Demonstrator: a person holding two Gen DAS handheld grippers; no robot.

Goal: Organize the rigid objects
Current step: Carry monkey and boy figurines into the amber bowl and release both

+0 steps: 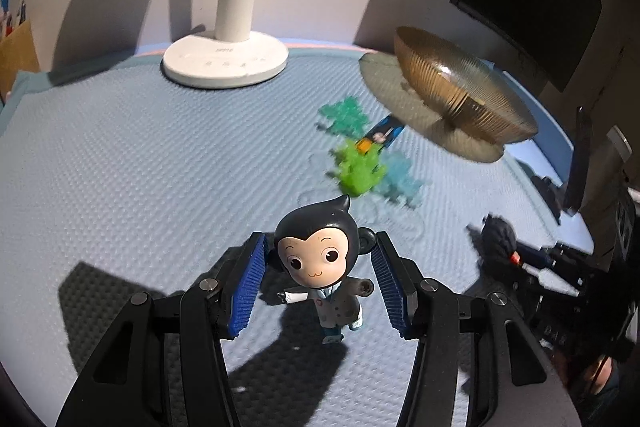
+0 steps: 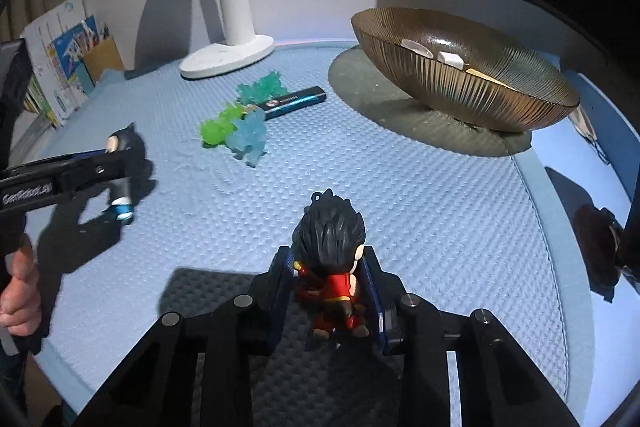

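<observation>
The red-suited figurine [image 2: 334,279] stands on the blue mat [image 2: 420,211], pinched by the right gripper [image 2: 330,291], while the left gripper [image 1: 320,281] is spread around the monkey figurine [image 1: 320,259]; at two o'clock, the bronze bowl [image 2: 460,87] holds small white pieces [image 2: 448,58].

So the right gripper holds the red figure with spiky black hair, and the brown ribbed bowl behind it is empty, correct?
Not quite: the brown ribbed bowl is not empty. The right wrist view shows a few small pale pieces lying inside it. The rest stands: the right gripper has its pads against both sides of the red figure with spiky black hair.
</observation>
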